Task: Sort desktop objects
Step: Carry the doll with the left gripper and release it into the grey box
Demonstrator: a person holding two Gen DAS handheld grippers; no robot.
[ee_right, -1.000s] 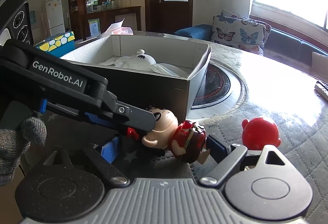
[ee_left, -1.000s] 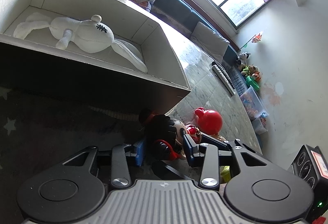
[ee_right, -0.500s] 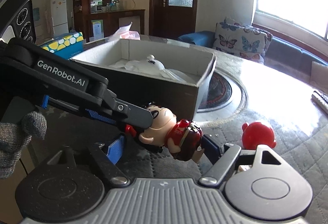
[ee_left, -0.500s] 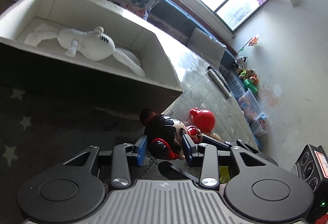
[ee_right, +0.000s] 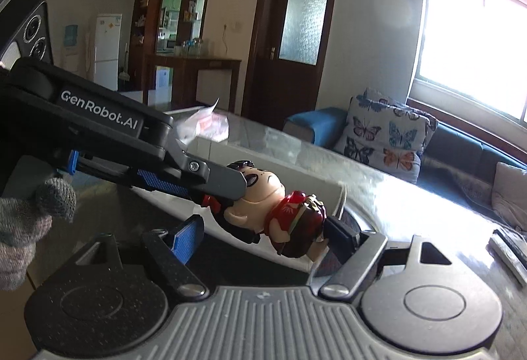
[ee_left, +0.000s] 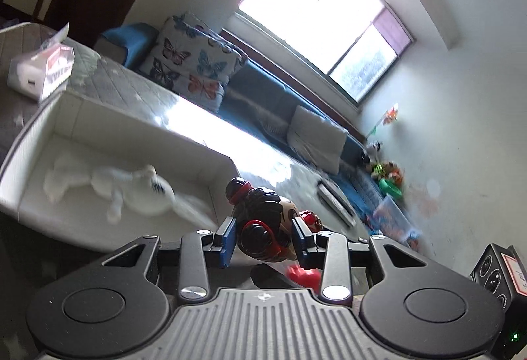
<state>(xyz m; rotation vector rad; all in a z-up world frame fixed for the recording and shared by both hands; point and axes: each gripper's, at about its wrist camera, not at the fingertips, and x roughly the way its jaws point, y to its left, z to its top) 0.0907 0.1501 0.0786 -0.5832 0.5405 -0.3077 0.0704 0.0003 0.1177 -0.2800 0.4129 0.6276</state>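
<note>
A small doll [ee_left: 266,225] with black hair and a red outfit hangs in the air in front of the white box [ee_left: 131,126]. My left gripper [ee_left: 263,239] has its blue pads on both sides of the doll's head, and its jaws are closing on it. In the right wrist view the doll [ee_right: 280,215] lies sideways, its head under the left gripper's finger [ee_right: 224,183]. My right gripper [ee_right: 263,236] stands open around the doll's body. Only its right finger touches the feet; its left pad is apart. A white plush toy [ee_left: 138,185] lies in the box.
A red round toy [ee_left: 304,276] sits on the table below the left gripper. A tissue pack [ee_left: 42,70] lies beyond the box and a remote [ee_left: 336,201] at the table's far side. A gloved hand [ee_right: 29,218] holds the left gripper. A sofa with cushions runs under the window.
Both grippers have risen with the doll, lifting it off the dark mat to about the box rim. The left jaws have narrowed on the doll's head.
</note>
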